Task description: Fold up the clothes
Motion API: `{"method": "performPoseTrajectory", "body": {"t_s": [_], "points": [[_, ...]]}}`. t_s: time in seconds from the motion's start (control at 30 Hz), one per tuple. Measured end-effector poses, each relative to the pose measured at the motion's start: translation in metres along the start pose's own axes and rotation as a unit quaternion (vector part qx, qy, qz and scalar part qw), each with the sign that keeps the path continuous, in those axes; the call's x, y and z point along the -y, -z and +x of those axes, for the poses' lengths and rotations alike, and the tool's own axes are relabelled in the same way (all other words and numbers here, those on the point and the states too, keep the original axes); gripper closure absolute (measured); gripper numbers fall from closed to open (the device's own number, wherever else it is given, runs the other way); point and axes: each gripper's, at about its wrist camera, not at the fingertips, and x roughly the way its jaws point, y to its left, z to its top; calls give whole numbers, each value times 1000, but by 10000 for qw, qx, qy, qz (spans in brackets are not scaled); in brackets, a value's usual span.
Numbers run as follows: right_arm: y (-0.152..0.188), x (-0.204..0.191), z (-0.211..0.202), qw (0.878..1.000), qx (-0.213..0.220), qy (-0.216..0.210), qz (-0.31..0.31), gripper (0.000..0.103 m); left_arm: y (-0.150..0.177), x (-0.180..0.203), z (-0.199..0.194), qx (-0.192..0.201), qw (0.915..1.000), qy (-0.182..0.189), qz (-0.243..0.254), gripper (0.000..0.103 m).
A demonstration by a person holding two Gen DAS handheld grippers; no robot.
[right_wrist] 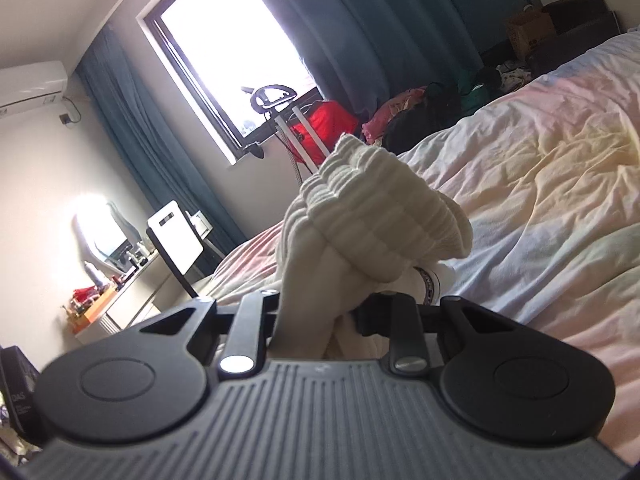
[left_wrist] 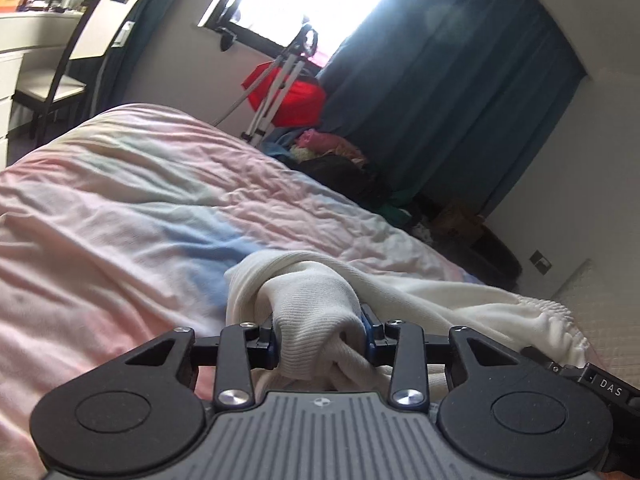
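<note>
A cream knit garment [left_wrist: 440,296] lies on the pastel bed cover [left_wrist: 120,208], bunched and trailing to the right. My left gripper [left_wrist: 322,332] is shut on a fold of its plain knit fabric, which bulges up between the jaws. In the right wrist view my right gripper [right_wrist: 320,316] is shut on the same garment's ribbed elastic edge [right_wrist: 372,216], held up above the bed cover [right_wrist: 540,184]. A small label [right_wrist: 430,280] hangs beside the gripped bunch. The fingertips of both grippers are hidden by cloth.
A pile of clothes [left_wrist: 332,152] and a red bag [left_wrist: 296,96] on a stand lie beyond the bed under the window. Blue curtains [left_wrist: 460,92] hang behind. A white chair [left_wrist: 92,40] and desk [left_wrist: 24,40] stand at the far left. A cardboard box [right_wrist: 528,32] sits by the wall.
</note>
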Motion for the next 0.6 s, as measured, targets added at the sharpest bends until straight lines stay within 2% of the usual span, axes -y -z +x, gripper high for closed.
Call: {"method": "performPoseTrajectory", "body": {"t_s": [0.13, 0.27, 0.43, 0.53, 0.6], "points": [[-58, 38, -20, 9986, 346, 309, 235, 75, -18, 73, 50, -95, 9990, 433, 106, 67], [-121, 92, -27, 9935, 671, 793, 458, 75, -29, 165, 131, -302, 9960, 739, 413, 68], [-195, 165, -15, 9803, 1179, 1283, 927, 75, -40, 271, 237, -456, 9915, 1018, 675, 68], [-222, 206, -1, 9719, 1382, 1546, 1118, 75, -39, 313, 292, -522, 9888, 1138, 808, 68], [-228, 226, 7, 9672, 1515, 1721, 1090, 75, -30, 321, 324, -553, 9868, 1268, 840, 68]]}}
